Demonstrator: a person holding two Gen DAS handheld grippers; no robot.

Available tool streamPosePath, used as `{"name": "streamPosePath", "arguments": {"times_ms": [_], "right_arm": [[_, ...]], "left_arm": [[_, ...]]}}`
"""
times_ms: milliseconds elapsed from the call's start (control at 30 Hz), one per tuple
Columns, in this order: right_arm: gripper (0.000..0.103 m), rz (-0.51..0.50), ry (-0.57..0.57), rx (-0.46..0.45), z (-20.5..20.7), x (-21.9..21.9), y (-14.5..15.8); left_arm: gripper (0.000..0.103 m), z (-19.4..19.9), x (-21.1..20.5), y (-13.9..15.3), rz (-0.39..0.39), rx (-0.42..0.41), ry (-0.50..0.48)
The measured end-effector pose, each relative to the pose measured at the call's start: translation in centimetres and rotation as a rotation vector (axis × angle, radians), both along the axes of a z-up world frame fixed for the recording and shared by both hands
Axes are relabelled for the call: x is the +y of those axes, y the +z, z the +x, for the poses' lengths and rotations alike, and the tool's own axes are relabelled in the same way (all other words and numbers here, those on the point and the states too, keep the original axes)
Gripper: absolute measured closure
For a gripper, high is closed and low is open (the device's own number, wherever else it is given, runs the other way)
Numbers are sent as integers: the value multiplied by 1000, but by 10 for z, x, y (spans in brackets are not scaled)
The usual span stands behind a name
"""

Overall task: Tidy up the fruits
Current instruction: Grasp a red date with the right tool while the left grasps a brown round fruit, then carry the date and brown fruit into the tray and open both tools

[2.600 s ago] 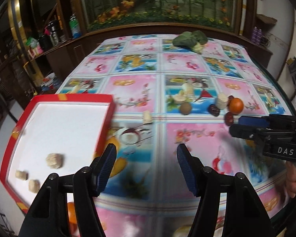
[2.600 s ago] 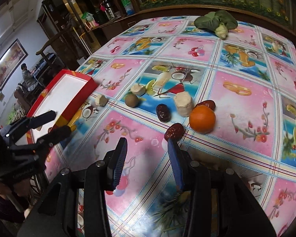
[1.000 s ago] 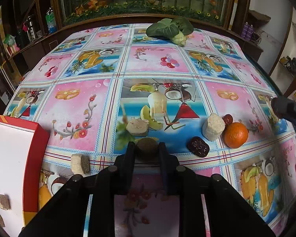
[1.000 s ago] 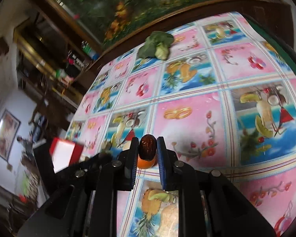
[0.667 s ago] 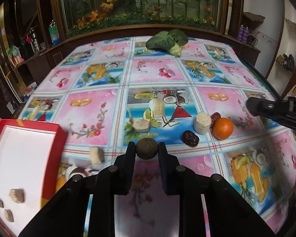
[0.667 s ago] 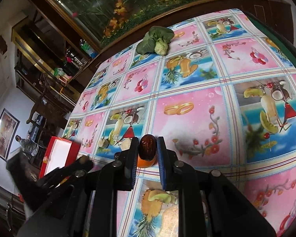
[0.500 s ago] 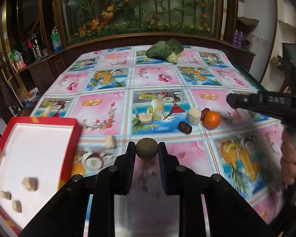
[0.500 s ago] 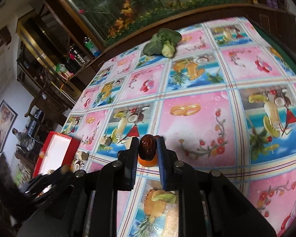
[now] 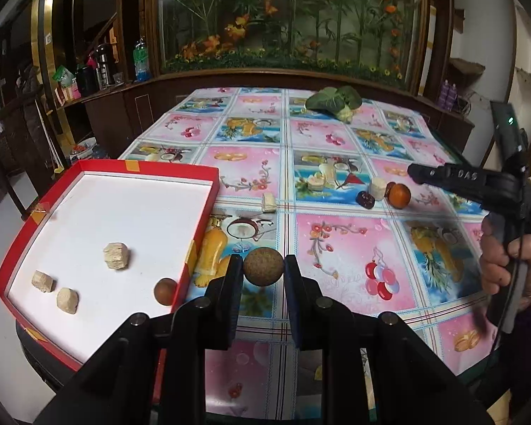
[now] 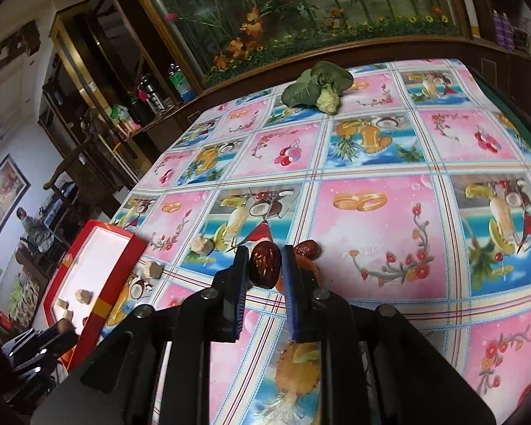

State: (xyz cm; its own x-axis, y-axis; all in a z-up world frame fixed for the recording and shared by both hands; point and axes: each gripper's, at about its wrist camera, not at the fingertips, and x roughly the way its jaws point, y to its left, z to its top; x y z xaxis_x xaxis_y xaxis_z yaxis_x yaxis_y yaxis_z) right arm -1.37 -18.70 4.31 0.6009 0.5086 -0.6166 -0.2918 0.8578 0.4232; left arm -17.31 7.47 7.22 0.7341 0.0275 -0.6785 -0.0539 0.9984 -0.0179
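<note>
Left tongs: jaws drawn in, pinching a round brown fruit at its two sides, fruit held at the tips. Tongs point forward, roughly level, raised off the bench.

Right tongs: jaws drawn in, pinching a dark red date, which stands lengthwise between the pads.

From the left wrist view the right tongs reach in from the right edge, fingers aimed leftward. A hand wraps the handle below them, fingers curled round the grip, dark sleeve at the wrist.
</note>
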Motion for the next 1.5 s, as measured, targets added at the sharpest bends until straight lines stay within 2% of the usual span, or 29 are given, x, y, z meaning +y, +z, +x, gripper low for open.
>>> {"name": "streamPosePath", "arguments": {"times_ms": [233, 567, 767, 900, 1067, 1233, 1333, 1500], "right_arm": [[83, 50, -19, -7, -11, 16, 3], [82, 92, 158, 23, -28, 115, 1], [82, 116, 297, 31, -42, 179, 11], [82, 107, 399, 10, -58, 222, 19], [82, 74, 528, 7, -75, 271, 17], [82, -1, 655, 19, -96, 299, -5], [82, -55, 692, 10, -103, 309, -16], [82, -72, 699, 26, -98, 310, -23]], "left_arm": [[81, -12, 24, 6, -19, -41, 33], [81, -35, 79, 13, -35, -78, 157], [81, -58, 146, 26, 9, -120, 344], [81, -73, 178, 29, 40, -128, 435], [81, -68, 180, 18, 46, -95, 422], [81, -53, 176, 3, 32, -55, 387], [81, -41, 171, -6, 37, -30, 365], [81, -17, 174, -14, 54, 18, 358]]}}
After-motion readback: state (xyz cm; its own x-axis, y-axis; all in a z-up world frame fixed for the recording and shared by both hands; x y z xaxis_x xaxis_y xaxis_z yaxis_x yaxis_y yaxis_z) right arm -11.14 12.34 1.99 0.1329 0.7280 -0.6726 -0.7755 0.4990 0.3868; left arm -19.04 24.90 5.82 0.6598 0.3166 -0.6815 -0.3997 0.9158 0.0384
